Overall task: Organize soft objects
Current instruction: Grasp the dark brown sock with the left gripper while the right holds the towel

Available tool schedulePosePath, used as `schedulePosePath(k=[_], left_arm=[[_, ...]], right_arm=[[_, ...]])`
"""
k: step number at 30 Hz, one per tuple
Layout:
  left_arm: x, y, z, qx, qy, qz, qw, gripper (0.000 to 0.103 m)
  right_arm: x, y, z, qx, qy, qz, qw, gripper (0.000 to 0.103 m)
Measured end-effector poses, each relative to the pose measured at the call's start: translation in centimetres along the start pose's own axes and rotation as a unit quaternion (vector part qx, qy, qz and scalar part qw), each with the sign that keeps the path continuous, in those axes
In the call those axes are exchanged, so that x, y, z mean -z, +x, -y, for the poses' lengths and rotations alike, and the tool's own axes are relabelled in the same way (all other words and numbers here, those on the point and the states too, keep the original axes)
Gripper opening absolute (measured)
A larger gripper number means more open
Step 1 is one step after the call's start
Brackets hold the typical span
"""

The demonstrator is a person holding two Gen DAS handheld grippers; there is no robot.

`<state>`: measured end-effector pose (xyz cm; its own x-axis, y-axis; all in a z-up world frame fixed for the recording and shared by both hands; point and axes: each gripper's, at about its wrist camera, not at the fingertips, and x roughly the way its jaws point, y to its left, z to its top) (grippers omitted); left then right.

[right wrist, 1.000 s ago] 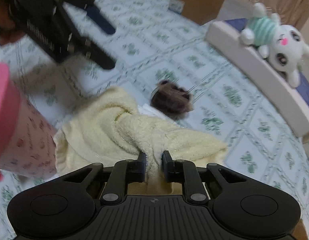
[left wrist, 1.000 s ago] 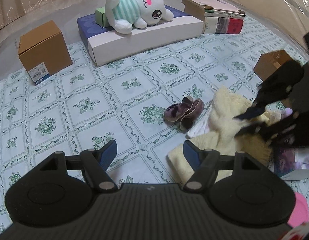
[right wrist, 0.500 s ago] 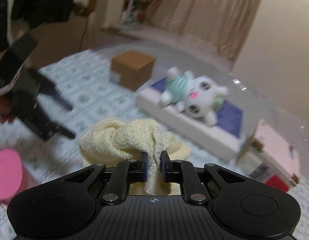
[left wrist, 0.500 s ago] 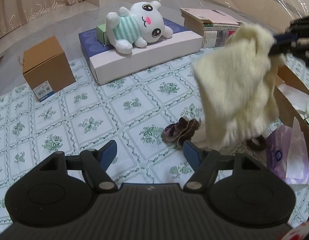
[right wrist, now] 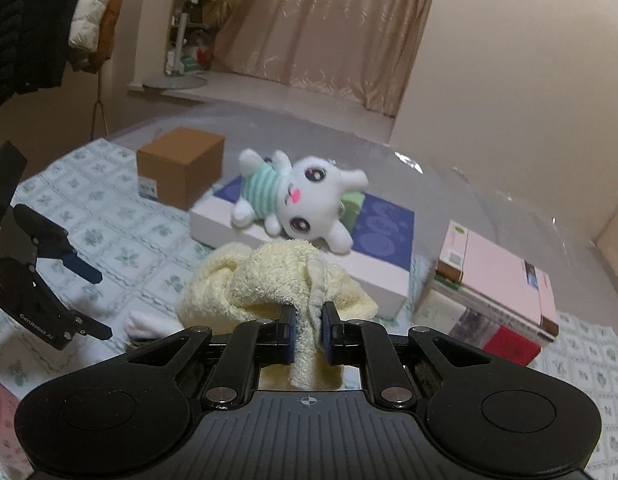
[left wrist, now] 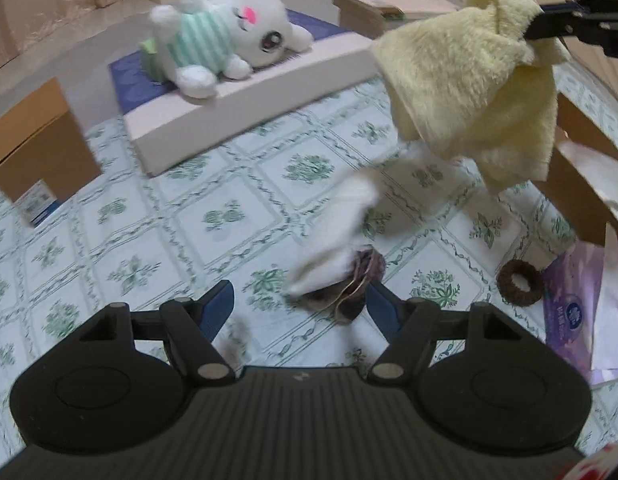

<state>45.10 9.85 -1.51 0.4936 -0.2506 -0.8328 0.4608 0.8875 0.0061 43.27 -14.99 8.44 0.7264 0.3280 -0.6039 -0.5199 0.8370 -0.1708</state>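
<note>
Green-patterned tablecloth (left wrist: 157,216) spreads beneath me. My right gripper (right wrist: 308,334) has its jaws pinching one fluffy pale-yellow towel (right wrist: 269,284), bunched and hanging in the air. My left gripper (left wrist: 299,306) has its jaws spread, just behind one white cloth (left wrist: 341,228) and one purple pouch (left wrist: 359,280).

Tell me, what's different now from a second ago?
The right gripper, clamped on the yellow towel, has lifted it off the table; it now hangs in the air. That uncovered a white sock and a brown hair tie. The left gripper stayed open and empty; the plush bunny stayed put.
</note>
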Motion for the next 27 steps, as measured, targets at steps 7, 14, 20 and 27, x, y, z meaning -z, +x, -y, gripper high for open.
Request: schedulePosePath(k=[7,14,20,27], left_arm=[[-1.4,2.8,1.6,0.007,0.041,-0.009,0.9991,0.069],[-2.1,4.9,2.1,0.027,0.061,-0.025,0.9974,0.06],[-2.2,6.3,2.9,0.025,0.084,-0.053,0.9948,0.039],[-2.4,5.8,2.8,0.013,0.078,-0.066,0.9947,0.022]], right_arm=[[2.1,2.0,1.0,0.0,0.009,-0.022,1.0,0.012],[3.4,3.5,1.6,-0.005,0.016,-0.032,0.999,0.013],[4.2,4.2,1.9,-0.009,0.022,-0.037,0.999,0.012],[4.2,3.5,1.8,-0.014,0.027,-0.035,0.999,0.012]])
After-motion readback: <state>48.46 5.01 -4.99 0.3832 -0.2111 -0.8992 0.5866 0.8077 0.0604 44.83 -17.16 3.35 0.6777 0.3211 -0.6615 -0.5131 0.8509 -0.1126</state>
